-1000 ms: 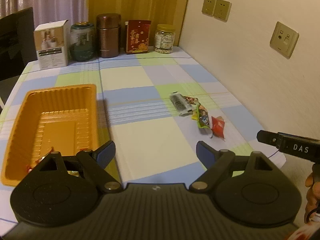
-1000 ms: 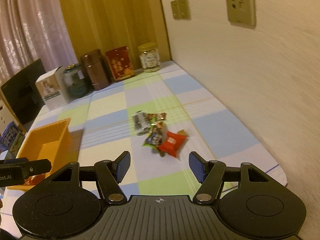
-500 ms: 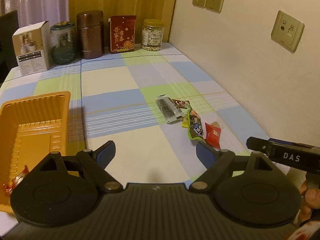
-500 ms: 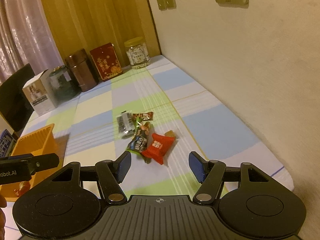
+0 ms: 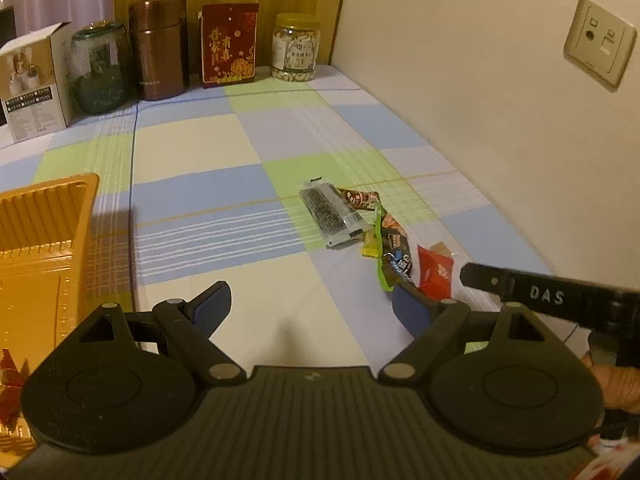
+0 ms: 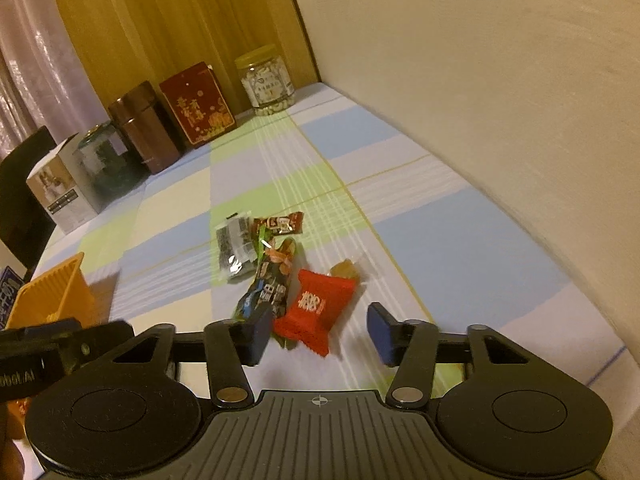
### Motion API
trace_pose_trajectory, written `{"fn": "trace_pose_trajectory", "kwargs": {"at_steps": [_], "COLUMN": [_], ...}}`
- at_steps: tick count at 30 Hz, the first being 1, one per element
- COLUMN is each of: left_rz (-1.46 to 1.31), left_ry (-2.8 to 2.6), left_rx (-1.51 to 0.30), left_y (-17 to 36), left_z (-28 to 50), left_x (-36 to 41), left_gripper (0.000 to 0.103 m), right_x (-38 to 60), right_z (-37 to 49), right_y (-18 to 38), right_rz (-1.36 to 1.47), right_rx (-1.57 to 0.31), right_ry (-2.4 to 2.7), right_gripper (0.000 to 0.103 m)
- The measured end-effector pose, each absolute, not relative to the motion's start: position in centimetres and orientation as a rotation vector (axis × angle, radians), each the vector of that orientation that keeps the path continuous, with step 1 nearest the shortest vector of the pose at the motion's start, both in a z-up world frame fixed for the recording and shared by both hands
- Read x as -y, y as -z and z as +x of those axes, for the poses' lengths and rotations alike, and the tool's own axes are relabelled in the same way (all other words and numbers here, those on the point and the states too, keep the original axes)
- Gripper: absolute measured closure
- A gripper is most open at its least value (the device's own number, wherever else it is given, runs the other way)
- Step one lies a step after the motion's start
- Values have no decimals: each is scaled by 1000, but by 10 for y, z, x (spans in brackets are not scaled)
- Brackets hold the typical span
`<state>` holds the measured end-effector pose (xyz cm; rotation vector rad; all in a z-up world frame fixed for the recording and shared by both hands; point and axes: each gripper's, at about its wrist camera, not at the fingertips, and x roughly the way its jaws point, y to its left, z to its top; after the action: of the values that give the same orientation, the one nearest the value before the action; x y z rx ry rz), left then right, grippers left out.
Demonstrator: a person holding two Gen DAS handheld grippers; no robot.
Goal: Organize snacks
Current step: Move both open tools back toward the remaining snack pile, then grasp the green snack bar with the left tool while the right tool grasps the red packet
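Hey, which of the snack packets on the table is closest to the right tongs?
The red packet. It lies just ahead of the right tongs, partly between the closing but still open pads. The dark green-edged packet lies beside it; the grey and brown ones lie farther off.

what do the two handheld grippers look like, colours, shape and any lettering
Both the left gripper and right gripper are matte black plastic with a ribbed top, two round discs, jointed linkage arms and blue finger pads. White letters "DAS" mark the right one's side.
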<state>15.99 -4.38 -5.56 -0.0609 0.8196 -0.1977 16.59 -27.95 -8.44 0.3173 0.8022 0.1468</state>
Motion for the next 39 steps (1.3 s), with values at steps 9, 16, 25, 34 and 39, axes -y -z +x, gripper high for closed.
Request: {"fn": "trace_pose_trajectory", "kwargs": {"at_steps": [9,16,25,34,39], "left_rz": [-71,-72,-82,12,59], "left_ry": [202,213,293,394,403], "left_rx": [-833,-844,-842,-835,-800], "left_y": [71,78,87,107,117], "left_z": [175,181,192,211,221], "left_x": [43,45,64,106,122], "left_gripper": [17,17,17,31,41], "right_x": [269,269,281,304,313], "right_z": [202,210,197,182,178], "right_y": [107,119,110,113,118], "right_rz": [305,299,276,203,172], "right_rx": [-876,-913,-877,-864,-836], "right_ry": [-164,-151,-141,-89,-85], "right_gripper": [58,65,81,81,81]}}
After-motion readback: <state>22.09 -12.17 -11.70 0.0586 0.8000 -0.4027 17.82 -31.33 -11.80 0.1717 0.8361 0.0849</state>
